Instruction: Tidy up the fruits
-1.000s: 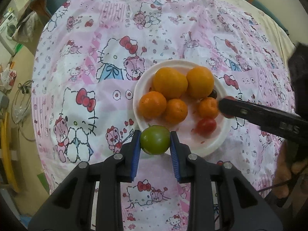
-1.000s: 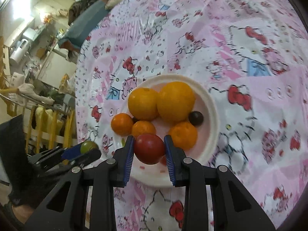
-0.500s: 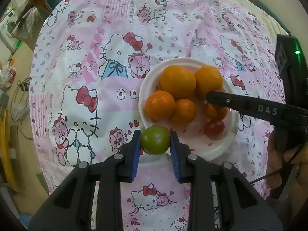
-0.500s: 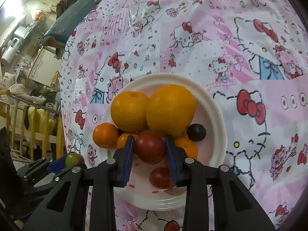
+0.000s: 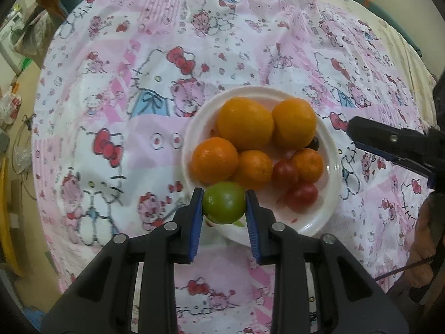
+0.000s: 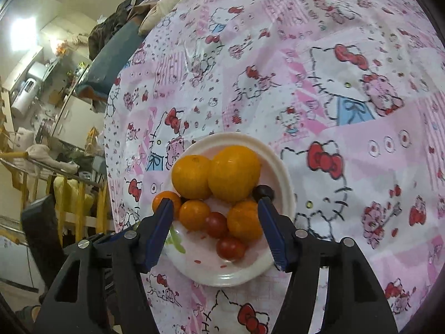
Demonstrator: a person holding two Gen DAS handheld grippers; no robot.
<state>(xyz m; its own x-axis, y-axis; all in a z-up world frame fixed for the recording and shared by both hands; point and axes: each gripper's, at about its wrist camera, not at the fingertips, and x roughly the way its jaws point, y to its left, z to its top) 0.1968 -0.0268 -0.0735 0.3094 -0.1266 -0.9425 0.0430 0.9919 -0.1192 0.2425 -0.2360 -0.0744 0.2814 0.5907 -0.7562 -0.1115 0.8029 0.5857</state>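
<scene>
Left tool (image 5: 224, 207): I have it clamped on a green fruit (image 5: 224, 206), blue pads pressed to both its sides, held over the near rim of the plate.
Green fruit: it sits between the pads just in front of the small oranges; I cannot tell whether it touches the plate.
Plate (image 5: 332, 167): white and round, resting on the table, with small red marks on its bare floor.
Oranges: two large ones (image 5: 246, 126) side by side at the far side of the plate; three smaller ones (image 5: 215, 160) closer to me, touching each other or the large pair.
Tomatoes: two red ones (image 5: 302, 194) lie toward the right side of the plate, one beside the right small orange, the other nearer the rim.
Dark fruit (image 6: 263, 192): a small dark round one is tucked at the plate's edge behind the big oranges.
Right tool (image 6: 215, 232): I see its jaws spread wide with nothing between the pads, hovering over the near half of the plate.
Table (image 5: 111, 111): covered with a pink and white cartoon-cat cloth.
</scene>
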